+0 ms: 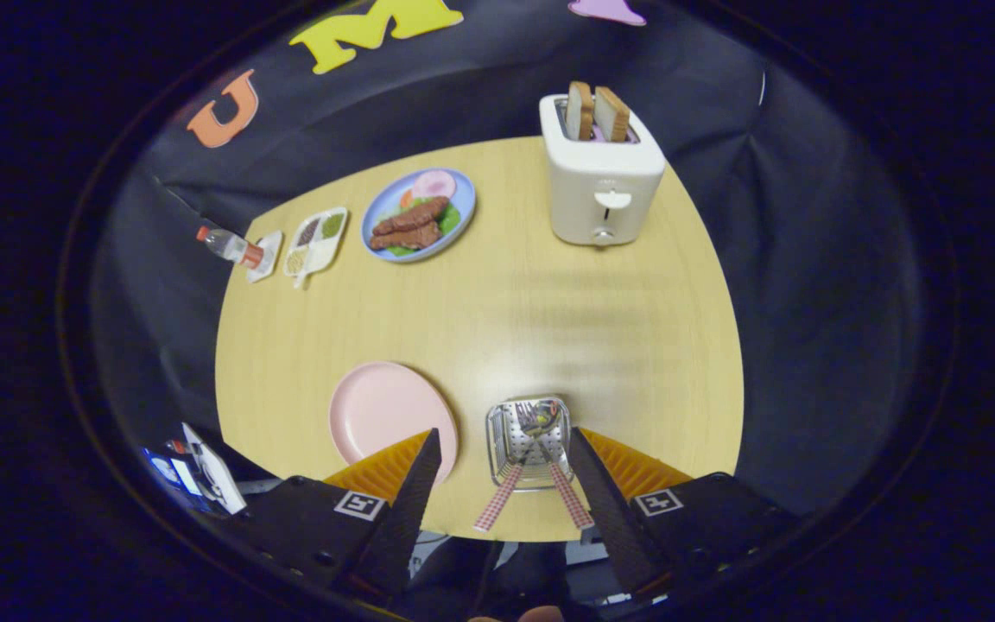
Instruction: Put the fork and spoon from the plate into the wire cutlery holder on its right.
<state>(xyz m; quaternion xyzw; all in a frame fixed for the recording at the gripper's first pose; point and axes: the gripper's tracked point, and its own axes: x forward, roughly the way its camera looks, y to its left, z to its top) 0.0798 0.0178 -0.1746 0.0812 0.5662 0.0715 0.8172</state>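
The wire cutlery holder stands on the wooden table just ahead of and between my fingers. Two utensils with checked handles lean in it: the spoon, its bowl down in the holder and its handle reaching back to the right, and the fork, its handle slanting back to the left. The pink plate lies bare to the left of the holder, partly behind my left finger. My gripper hangs above the holder, open, with nothing pressed between its fingers.
A white toaster with two bread slices stands far beyond the holder. A blue plate of food, a white divided tray and a small bottle sit at the table's far left. The table edge lies just under the handles.
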